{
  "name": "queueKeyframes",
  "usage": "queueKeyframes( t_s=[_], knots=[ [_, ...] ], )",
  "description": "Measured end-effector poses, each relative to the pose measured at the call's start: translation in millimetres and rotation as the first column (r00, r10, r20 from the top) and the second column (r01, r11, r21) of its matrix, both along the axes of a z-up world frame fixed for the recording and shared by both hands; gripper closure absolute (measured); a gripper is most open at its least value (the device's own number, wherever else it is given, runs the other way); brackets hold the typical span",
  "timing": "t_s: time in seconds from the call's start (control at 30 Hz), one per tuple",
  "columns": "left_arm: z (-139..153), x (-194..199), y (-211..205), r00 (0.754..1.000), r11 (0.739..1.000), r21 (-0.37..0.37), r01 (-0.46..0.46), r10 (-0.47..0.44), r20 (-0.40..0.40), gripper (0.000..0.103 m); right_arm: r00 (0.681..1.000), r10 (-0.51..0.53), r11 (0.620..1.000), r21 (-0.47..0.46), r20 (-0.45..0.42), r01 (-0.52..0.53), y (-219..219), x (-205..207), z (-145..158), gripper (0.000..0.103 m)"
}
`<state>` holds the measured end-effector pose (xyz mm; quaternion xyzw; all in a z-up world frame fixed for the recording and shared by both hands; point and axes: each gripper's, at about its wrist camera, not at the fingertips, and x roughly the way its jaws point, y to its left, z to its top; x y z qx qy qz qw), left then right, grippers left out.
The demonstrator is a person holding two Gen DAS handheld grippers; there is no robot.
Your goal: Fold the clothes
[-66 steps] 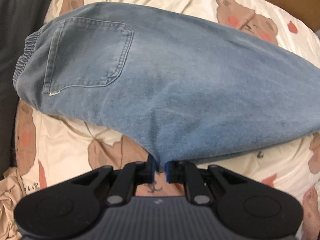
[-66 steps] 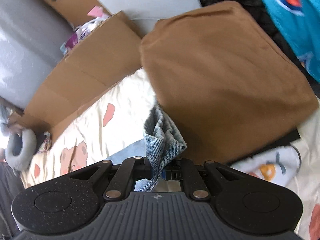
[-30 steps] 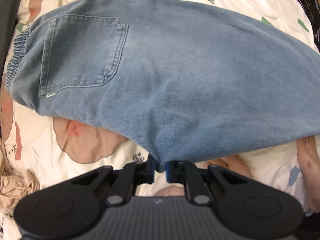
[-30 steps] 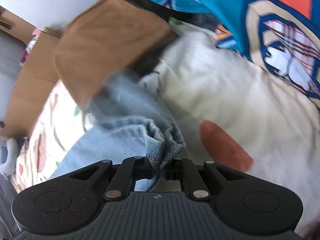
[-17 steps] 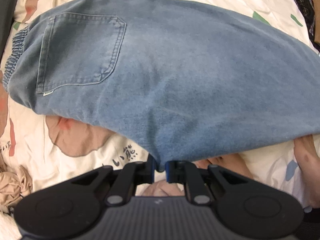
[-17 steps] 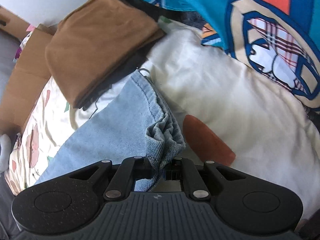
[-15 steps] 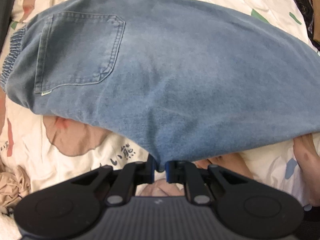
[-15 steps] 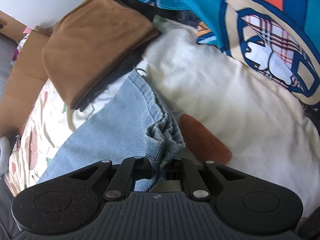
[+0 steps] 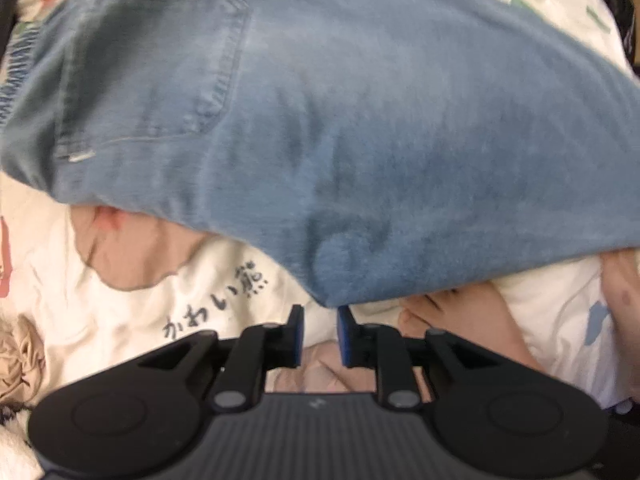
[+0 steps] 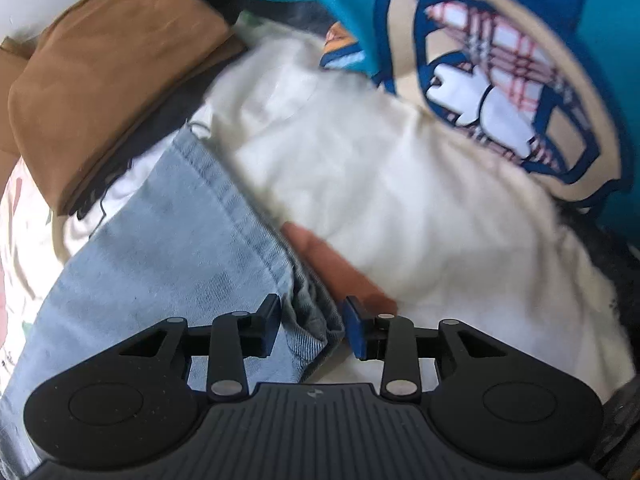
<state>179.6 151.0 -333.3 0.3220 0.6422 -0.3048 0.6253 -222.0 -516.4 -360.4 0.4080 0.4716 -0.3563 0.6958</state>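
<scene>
Spread flat on the printed bedsheet, the jeans lie ready for folding, so left gripper and right gripper fingers are opening, pads clear of denim.

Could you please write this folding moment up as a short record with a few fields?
garment: blue jeans, spread on the bed, back pocket facing up
surface: cream printed bedsheet
left gripper: jaws opening, nothing between them, just off the jeans' edge
right gripper: jaws opening, bunched jeans hem between them, pads off the cloth
nearby: folded brown garment beyond the jeans; teal printed fabric further back
stage: jeans laid down, both grips letting go
</scene>
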Motion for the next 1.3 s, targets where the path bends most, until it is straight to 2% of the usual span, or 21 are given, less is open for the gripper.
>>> queueKeyframes(
  t_s=[0.03, 0.13, 0.17, 0.23, 0.37, 0.43, 0.53, 0.8, 0.93, 1.0, 1.17, 1.3],
  knots=[
    [8, 8, 1, 1.000, 1.000, -0.010, -0.006, 0.006, 0.009, 0.070, 1.000, 0.007, 1.000, -0.011, 0.009, -0.007, 0, 0, 4, 0.062],
    [36, 34, -4, 0.997, 0.998, -0.051, -0.038, 0.041, 0.060, 0.062, 0.998, 0.050, 0.997, -0.053, 0.038, -0.048, 2, 7, 17, 0.062],
    [43, 46, -5, 0.983, 0.986, -0.055, -0.158, 0.163, 0.085, 0.062, 0.997, 0.063, 0.996, -0.063, 0.046, -0.060, 1, 10, 21, 0.062],
    [54, 60, -8, 0.953, 0.961, -0.075, -0.267, 0.275, 0.125, 0.062, 0.994, 0.088, 0.993, -0.083, 0.061, -0.082, 1, 18, 27, 0.062],
    [62, 89, -7, 0.895, 0.922, -0.134, -0.363, 0.385, 0.226, 0.062, 0.988, 0.133, 0.986, -0.110, 0.074, -0.124, 2, 36, 35, 0.062],
    [61, 94, -5, 0.843, 0.884, -0.159, -0.440, 0.467, 0.266, 0.062, 0.985, 0.156, 0.982, -0.123, 0.079, -0.146, 4, 46, 38, 0.062],
    [55, 99, -8, 0.805, 0.863, -0.191, -0.468, 0.506, 0.310, 0.062, 0.974, 0.207, 0.972, -0.136, 0.096, -0.194, 6, 65, 38, 0.062],
    [38, 135, -3, 0.719, 0.806, -0.223, -0.548, 0.590, 0.367, 0.062, 0.945, 0.314, 0.941, -0.160, 0.092, -0.297, 17, 112, 30, 0.062],
    [25, 153, -2, 0.708, 0.796, -0.221, -0.563, 0.603, 0.368, 0.062, 0.932, 0.355, 0.928, -0.150, 0.077, -0.341, 26, 129, 21, 0.062],
    [17, 162, 0, 0.695, 0.784, -0.216, -0.581, 0.617, 0.370, 0.062, 0.925, 0.373, 0.922, -0.142, 0.069, -0.361, 31, 136, 14, 0.062],
    [-9, 181, -1, 0.695, 0.795, -0.186, -0.577, 0.598, 0.400, 0.062, 0.891, 0.449, 0.889, -0.132, 0.058, -0.439, 50, 154, -2, 0.062],
    [-25, 193, -2, 0.702, 0.807, -0.185, -0.561, 0.582, 0.411, 0.059, 0.880, 0.473, 0.877, -0.121, 0.040, -0.465, 61, 170, -16, 0.061]
  ],
)
